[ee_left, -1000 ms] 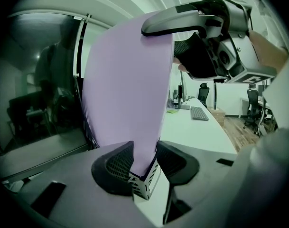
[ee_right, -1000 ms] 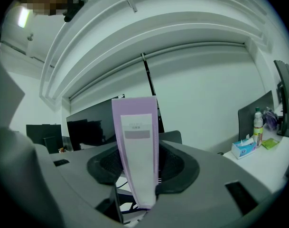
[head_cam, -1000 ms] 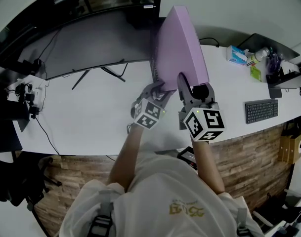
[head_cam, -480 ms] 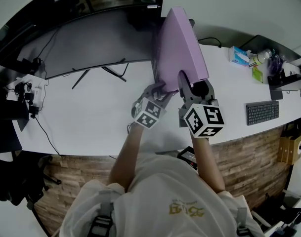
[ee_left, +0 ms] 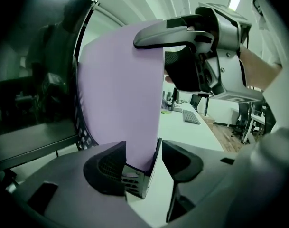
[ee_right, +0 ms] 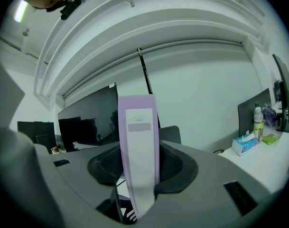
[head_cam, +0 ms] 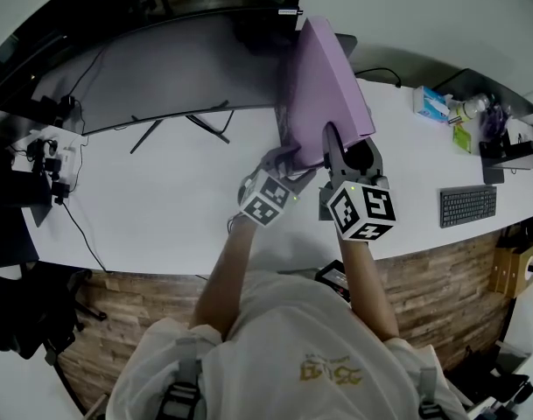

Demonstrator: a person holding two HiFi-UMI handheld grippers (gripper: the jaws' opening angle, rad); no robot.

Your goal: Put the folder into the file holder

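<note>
**Q:** White desk (head_cam: 161,199), wide curved monitor (head_cam: 161,68) along its far side. How are the arms held?

**R:** Both bare forearms reach out from the body, side by side. The left gripper (head_cam: 289,155) tilts down at the foot of the purple folder (head_cam: 323,86). The right gripper (head_cam: 349,147) is just to its right, roughly level, at the folder's near edge.

**Q:** And the claws?

**R:** The right jaws clamp the labelled spine. The left jaws have just been opening and stand apart, with the near end of the black mesh file holder (ee_left: 135,177) and the folder's bottom corner between them.

**Q:** Where is the folder?

**R:** It stands nearly upright with its lower end in the holder, just right of the monitor.

**Q:** Counts?

**R:** Two grippers, one folder, one holder, one monitor, and one keyboard (head_cam: 467,206) to the right.
</note>
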